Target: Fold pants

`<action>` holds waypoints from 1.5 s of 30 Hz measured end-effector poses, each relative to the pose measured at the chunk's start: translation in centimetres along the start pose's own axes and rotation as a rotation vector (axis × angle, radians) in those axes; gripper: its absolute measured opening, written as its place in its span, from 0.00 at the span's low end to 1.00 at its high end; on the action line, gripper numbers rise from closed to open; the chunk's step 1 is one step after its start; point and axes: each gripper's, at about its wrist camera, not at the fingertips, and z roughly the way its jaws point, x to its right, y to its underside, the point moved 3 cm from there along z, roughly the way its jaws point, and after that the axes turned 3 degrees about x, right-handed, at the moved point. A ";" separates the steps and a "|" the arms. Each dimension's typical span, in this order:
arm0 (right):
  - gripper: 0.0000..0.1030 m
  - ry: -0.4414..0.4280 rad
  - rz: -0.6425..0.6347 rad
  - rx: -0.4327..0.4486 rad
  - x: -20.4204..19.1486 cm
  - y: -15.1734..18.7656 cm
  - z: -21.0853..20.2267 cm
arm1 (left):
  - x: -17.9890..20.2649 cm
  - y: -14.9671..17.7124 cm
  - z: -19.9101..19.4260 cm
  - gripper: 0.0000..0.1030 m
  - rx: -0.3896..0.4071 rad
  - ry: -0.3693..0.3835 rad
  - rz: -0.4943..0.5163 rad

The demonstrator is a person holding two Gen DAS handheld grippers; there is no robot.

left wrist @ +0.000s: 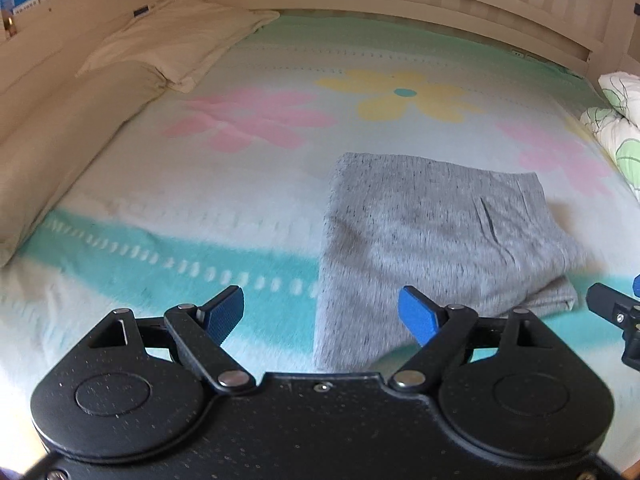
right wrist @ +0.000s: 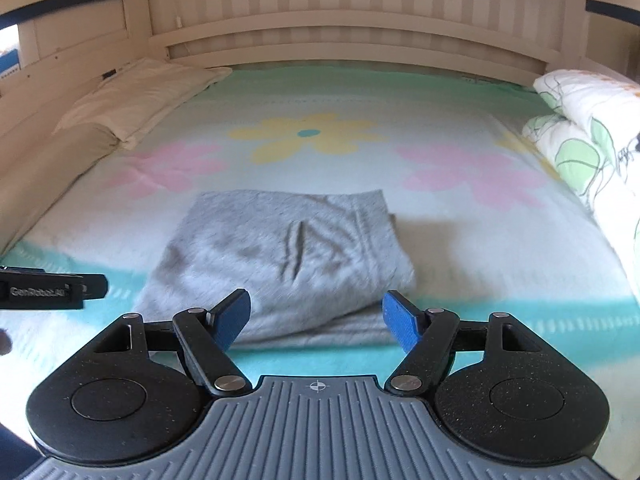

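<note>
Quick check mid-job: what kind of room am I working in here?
Most likely a bedroom: the grey pants lie folded on a flower-print bed sheet, with a cream pillow and a slatted headboard behind.

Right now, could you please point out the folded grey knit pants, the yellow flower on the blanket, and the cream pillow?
Folded grey knit pants (right wrist: 280, 252): right wrist view, top layer.
Yellow flower (left wrist: 404, 94): left wrist view, teal centre.
Cream pillow (left wrist: 176, 36): left wrist view, middle.
</note>
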 end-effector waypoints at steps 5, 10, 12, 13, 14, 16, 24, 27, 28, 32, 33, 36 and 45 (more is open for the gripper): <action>0.70 -0.008 -0.005 0.003 -0.6 1.0 -0.4 | 1.3 1.3 -0.6 0.83 0.023 0.019 0.024; 0.70 -0.004 0.026 0.020 -0.6 1.1 -0.6 | 3.1 1.5 -0.5 0.83 0.018 0.064 0.066; 0.70 0.009 0.032 0.032 -0.5 1.0 -0.6 | 3.5 1.4 -0.9 0.83 0.039 0.066 0.077; 0.70 0.015 0.035 0.035 -0.5 1.0 -0.6 | 3.7 1.4 -1.1 0.83 0.047 0.068 0.079; 0.70 0.020 0.042 0.038 -0.3 1.0 -0.6 | 3.7 1.3 -1.2 0.83 0.054 0.068 0.079; 0.70 0.024 0.061 0.036 0.0 0.9 -0.5 | 3.8 1.2 -1.3 0.83 0.062 0.061 0.075; 0.70 0.017 0.100 0.036 0.5 0.7 -0.4 | 3.6 1.9 -0.3 0.83 0.049 0.001 0.088; 0.70 0.016 0.102 0.036 0.3 0.6 -0.3 | 3.6 2.0 -0.1 0.83 0.037 0.008 0.086; 0.70 0.014 0.102 0.035 0.3 0.6 -0.2 | 3.6 2.1 -0.1 0.83 0.035 0.008 0.083; 0.70 0.014 0.102 0.031 0.1 0.6 -0.1 | 3.7 2.1 0.0 0.83 0.027 0.011 0.087; 0.70 0.014 0.102 0.029 0.1 0.6 -0.1 | 3.8 2.1 0.1 0.83 0.025 0.012 0.087; 0.70 0.018 0.107 0.026 0.2 0.7 0.0 | 3.8 2.2 0.1 0.83 0.022 0.015 0.086; 0.70 0.016 0.108 0.013 0.2 0.9 0.2 | 3.9 2.2 0.1 0.83 0.018 0.016 0.090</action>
